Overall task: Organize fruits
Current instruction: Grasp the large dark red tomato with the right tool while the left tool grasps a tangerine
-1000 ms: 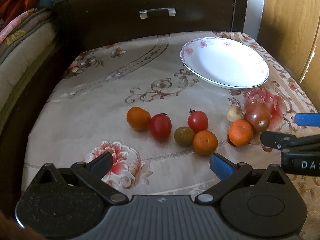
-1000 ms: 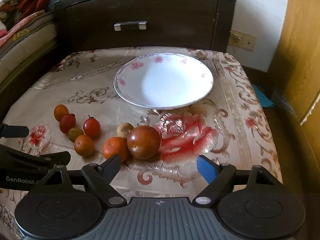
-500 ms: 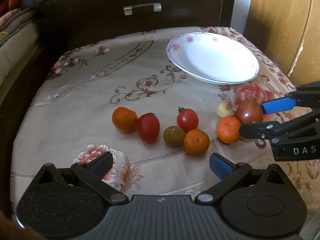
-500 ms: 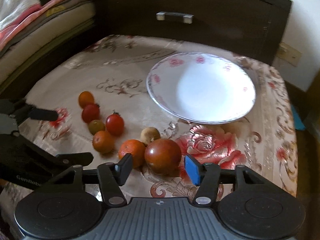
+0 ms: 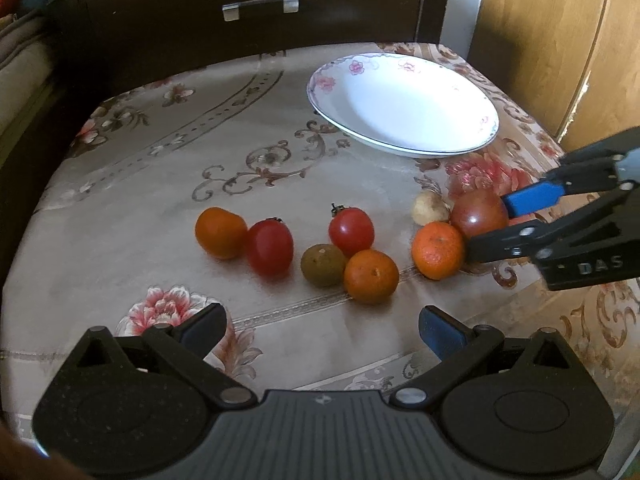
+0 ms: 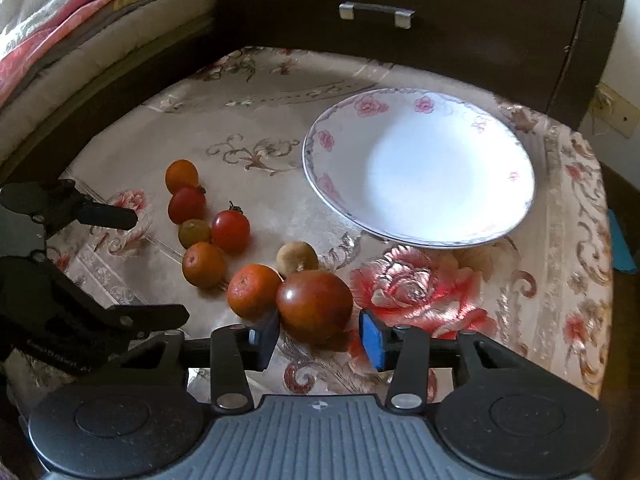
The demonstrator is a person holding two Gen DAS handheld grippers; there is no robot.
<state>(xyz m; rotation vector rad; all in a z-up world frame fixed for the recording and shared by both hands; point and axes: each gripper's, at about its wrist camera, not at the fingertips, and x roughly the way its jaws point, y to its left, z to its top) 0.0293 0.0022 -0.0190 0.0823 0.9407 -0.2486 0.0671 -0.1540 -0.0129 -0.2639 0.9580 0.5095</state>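
**Our right claw brackets the dark tomato**

Nearest to us, our right gripper (image 6: 318, 338) sits low over the floral cream tablecloth (image 6: 256, 92), its jaws narrowed to either side of the large dark red-brown tomato (image 6: 315, 304). The blue pad (image 6: 371, 339) stands just beside the fruit with a sliver of gap, and the dark pad (image 6: 267, 336) is close on the other flank; we cannot tell whether either pad actually touches, and the tomato rests on the cloth. Our left gripper (image 5: 322, 330) hovers with its jaws spread wide and nothing between them, short of the row of fruit.

Touching the dark tomato on its left is a dimpled orange mandarin (image 6: 253, 290), and just behind the pair lies a small pale tan round fruit (image 6: 297, 258). Further left sits a cluster: a second orange mandarin (image 5: 371, 276) pressed against a dull olive-green round fruit (image 5: 323, 265) and a red cherry tomato with a stem (image 5: 351, 231). Beyond those, a glossy red oval tomato (image 5: 269, 246) leans on a smooth orange tomato (image 5: 221, 233).

Farther back, well apart from all the fruit, rests the white shallow plate with pink flowers on its rim (image 6: 326, 140). Behind the table stands a dark wooden drawer front with a metal handle (image 6: 376, 14).
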